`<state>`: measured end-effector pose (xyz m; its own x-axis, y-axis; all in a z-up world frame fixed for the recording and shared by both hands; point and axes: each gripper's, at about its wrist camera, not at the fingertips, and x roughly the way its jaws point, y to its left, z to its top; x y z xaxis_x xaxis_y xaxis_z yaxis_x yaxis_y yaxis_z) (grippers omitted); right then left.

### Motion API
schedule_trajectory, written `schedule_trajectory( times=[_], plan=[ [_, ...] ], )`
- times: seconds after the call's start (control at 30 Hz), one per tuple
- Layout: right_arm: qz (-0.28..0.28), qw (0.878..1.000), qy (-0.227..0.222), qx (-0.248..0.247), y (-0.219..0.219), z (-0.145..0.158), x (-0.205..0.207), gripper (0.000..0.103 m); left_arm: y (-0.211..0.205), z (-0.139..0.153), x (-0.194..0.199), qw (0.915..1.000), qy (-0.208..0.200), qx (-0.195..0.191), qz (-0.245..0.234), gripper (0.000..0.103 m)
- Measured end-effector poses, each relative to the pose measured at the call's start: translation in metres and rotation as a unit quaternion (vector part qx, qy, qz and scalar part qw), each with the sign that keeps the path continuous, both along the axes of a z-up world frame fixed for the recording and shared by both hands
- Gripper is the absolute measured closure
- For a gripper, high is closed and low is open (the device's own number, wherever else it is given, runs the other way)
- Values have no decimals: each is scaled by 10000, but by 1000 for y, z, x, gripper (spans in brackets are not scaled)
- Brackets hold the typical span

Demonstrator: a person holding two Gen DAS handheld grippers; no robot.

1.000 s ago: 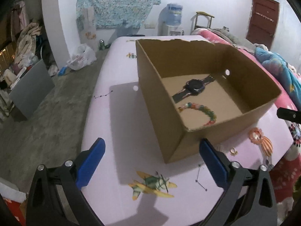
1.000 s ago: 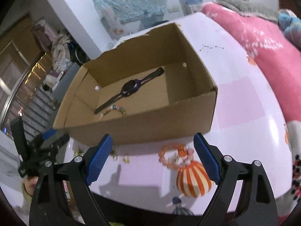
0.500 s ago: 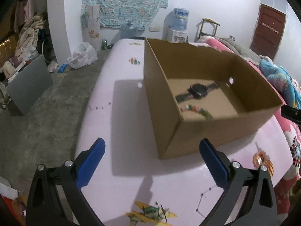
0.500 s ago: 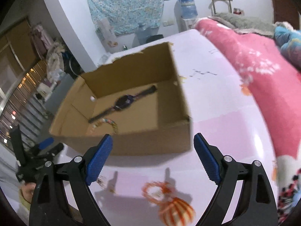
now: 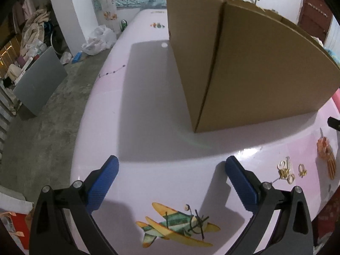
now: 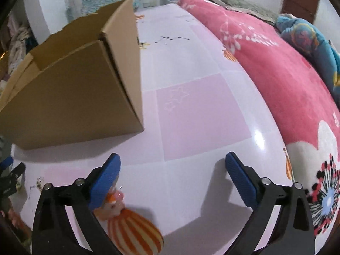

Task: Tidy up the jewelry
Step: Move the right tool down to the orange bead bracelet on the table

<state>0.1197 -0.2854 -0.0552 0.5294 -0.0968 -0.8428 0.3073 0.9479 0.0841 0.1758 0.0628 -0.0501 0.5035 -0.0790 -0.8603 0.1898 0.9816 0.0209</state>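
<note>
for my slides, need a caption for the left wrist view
Open left tongs hover low over the pink table, cardboard box ahead, gold earrings right.

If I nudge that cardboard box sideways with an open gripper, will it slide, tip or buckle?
The cardboard box would probably slide: it sits flat on the glossy pink table, which looks slick. Tipping seems unlikely, since it looks wider than tall. Its walls look like thin single-layer cardboard with a ragged rim, so a high push may flex the wall; push low, near the corner crease.

Glossy pale-pink table (image 5: 148,106) printed with airplane and balloon pictures; bearing a brown open-topped cardboard box (image 5: 255,68), small gold earrings (image 5: 285,171) and an orange beaded bracelet (image 5: 323,146) near the front edge.
</note>
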Motion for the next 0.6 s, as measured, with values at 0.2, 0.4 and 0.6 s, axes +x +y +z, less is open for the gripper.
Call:
schedule_trajectory(
  times=[0.2, 0.4, 0.6],
  plan=[
    [19, 9977, 142, -667, 14, -9, 8, 8, 0, -2, -2, 9999, -152, -40, 41, 4],
    [-92, 9991, 96, -413, 8, -11, 6, 8, -2, 1, -2, 9999, -125, 19, 40, 4],
    [22, 9988, -150, -456, 10, -12, -1, 8, -4, 2, -5, 9998, -159, -29, 102, 4]
  ],
)
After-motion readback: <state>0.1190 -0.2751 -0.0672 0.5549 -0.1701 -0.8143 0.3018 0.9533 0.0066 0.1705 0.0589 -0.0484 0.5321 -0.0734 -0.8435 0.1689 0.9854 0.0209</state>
